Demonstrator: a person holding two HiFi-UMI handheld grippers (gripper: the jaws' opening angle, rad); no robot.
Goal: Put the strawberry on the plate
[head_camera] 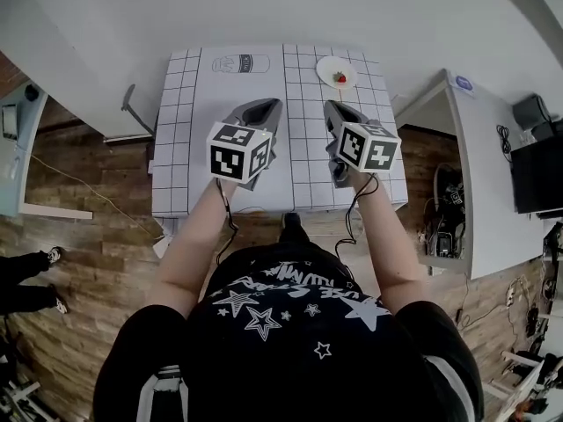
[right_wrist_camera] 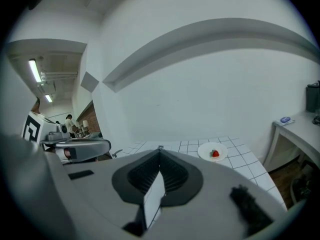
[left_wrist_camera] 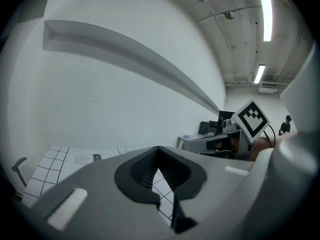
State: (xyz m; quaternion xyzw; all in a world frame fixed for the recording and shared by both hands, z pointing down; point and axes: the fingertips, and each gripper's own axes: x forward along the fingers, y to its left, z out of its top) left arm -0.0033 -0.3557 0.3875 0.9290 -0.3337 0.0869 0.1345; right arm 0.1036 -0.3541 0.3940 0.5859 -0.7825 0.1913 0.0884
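At the upper right of the head view, the small red strawberry (head_camera: 339,78) already sits on the round white plate (head_camera: 324,66), near the far right corner of the white grid-lined table (head_camera: 176,148). I hold both tools over the near half of that table, well short of the plate. The right gripper (head_camera: 339,112) is closed on nothing, its dark ribbed pads meeting at the tips. The left gripper (head_camera: 260,112) is closed and empty too.

From the right fingers the berry lies ahead and a little to the right; in the right gripper view it shows right of centre. From the left fingers it lies further right across the table, so the right hand is the nearer. The berry is too small for me to tell its long axis. I judge the placing done.
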